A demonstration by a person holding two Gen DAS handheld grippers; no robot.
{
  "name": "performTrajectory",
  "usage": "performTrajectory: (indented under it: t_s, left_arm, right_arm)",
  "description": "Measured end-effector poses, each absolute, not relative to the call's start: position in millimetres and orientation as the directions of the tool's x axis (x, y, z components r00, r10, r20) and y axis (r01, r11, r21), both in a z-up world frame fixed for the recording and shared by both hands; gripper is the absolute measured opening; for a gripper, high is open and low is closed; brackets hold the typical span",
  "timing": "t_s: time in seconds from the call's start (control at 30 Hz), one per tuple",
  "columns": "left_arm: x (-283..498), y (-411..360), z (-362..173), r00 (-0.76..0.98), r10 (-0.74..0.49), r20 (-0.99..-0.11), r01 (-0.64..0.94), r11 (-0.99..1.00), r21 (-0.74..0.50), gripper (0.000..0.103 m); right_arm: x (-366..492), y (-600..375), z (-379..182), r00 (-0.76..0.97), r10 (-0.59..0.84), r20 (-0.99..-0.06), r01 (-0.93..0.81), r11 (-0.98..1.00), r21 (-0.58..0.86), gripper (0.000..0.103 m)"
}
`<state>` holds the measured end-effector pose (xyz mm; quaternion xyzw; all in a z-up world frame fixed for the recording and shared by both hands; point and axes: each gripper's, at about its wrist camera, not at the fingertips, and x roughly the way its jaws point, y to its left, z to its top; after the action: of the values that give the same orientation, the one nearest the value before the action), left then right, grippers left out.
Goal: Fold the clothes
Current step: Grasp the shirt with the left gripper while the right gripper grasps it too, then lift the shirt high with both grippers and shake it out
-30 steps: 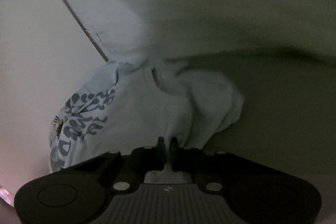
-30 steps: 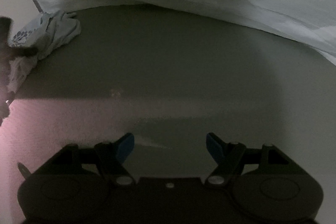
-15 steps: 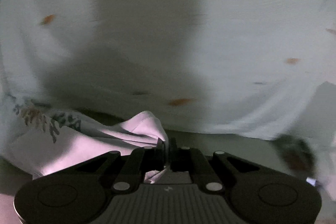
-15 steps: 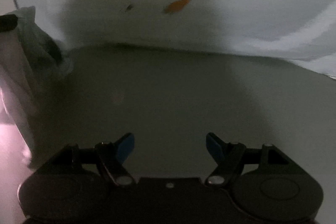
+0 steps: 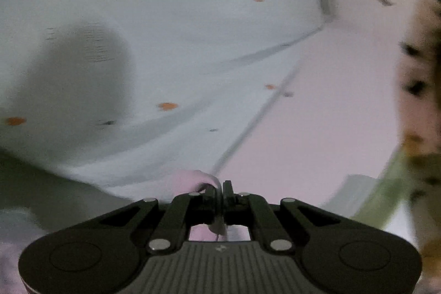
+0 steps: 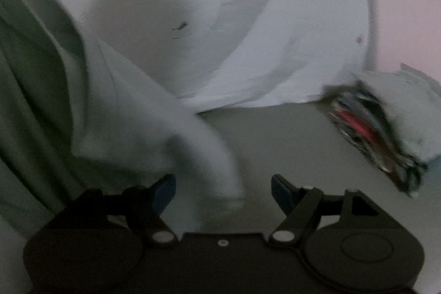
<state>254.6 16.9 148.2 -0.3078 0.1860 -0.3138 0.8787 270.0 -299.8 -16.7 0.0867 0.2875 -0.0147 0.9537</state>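
My left gripper (image 5: pixel 222 190) is shut on a fold of a pale garment (image 5: pixel 193 179), whose cloth bunches just past the fingertips and shows through the gap behind them. In the right wrist view that pale garment (image 6: pixel 154 112) hangs blurred from the upper left, its lower end dangling between the blue pads (image 6: pixel 281 188) of my right gripper (image 6: pixel 223 188). The jaws stand wide and do not press on the cloth. Below it lies a grey tabletop (image 6: pixel 289 145).
A white sheet with small carrot prints (image 5: pixel 171 59) hangs behind as a backdrop, with a dark round shadow on it. A spotted furry thing (image 5: pixel 421 101) stands at the right edge. A folded pile with a red and black print (image 6: pixel 369 126) lies at the right.
Both grippers have swung fast across the scene. The left one has lifted the garment off the table and turned towards the backdrop. The garment now hangs in front of the right gripper.
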Motion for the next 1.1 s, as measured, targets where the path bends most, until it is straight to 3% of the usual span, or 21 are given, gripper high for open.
performTrajectory:
  t_s: [0.13, 0.27, 0.37, 0.4, 0.47, 0.5, 0.53, 0.57, 0.67, 0.8, 0.93, 1.1]
  left_arm:
    - [239, 16, 119, 0.773, -0.568, -0.282, 0.265, 0.693, -0.670, 0.004]
    - [219, 22, 107, 0.801, -0.482, -0.355, 0.163, 0.746, -0.646, 0.004]
    - [206, 26, 113, 0.815, -0.429, -0.389, 0.126, 0.787, -0.605, 0.004]
    - [203, 26, 113, 0.818, -0.403, -0.411, 0.107, 0.808, -0.579, 0.004]
    - [208, 25, 112, 0.825, -0.334, -0.455, 0.071, 0.861, -0.504, 0.004]
    - [210, 27, 108, 0.829, -0.286, -0.480, 0.046, 0.891, -0.452, 0.004]
    - [211, 25, 103, 0.833, -0.220, -0.509, 0.013, 0.926, -0.378, 0.004]
    - [212, 20, 98, 0.834, -0.147, -0.533, -0.021, 0.955, -0.296, 0.004]
    - [222, 4, 87, 0.824, 0.053, -0.564, -0.127, 0.988, -0.092, 0.004]
    - [238, -20, 121, 0.898, 0.133, -0.421, -0.172, 0.983, -0.058, 0.004]
    - [229, -41, 189, 0.981, 0.175, -0.079, -0.170, 0.984, 0.059, 0.005]
    - [197, -50, 278, 0.939, 0.176, 0.295, -0.211, 0.973, 0.091, 0.006]
  right_arm:
    - [260, -304, -29, 0.824, 0.045, -0.566, 0.046, 0.988, 0.146, 0.077]
    - [253, -283, -39, 0.834, 0.065, -0.548, -0.048, 0.998, 0.045, 0.075]
    - [252, -264, -49, 0.829, 0.078, -0.554, -0.129, 0.990, -0.053, 0.055]
    - [254, -259, -52, 0.827, 0.080, -0.557, -0.143, 0.987, -0.070, 0.041]
    - [258, -246, -57, 0.819, 0.074, -0.569, -0.169, 0.979, -0.115, 0.034]
    - [260, -238, -62, 0.820, 0.058, -0.569, -0.186, 0.968, -0.170, 0.025]
    - [263, -230, -68, 0.822, 0.039, -0.568, -0.203, 0.952, -0.229, 0.009]
    - [263, -222, -72, 0.838, 0.007, -0.545, -0.202, 0.932, -0.299, 0.004]
    - [268, -213, -67, 0.899, -0.044, -0.435, -0.160, 0.893, -0.421, 0.003]
    - [284, -225, -8, 0.972, -0.040, -0.233, -0.064, 0.905, -0.422, 0.003]
    - [299, -260, 89, 0.999, -0.035, -0.025, 0.026, 0.955, -0.296, 0.003]
    - [275, -269, 198, 0.949, -0.007, 0.315, 0.115, 0.937, -0.329, 0.003]
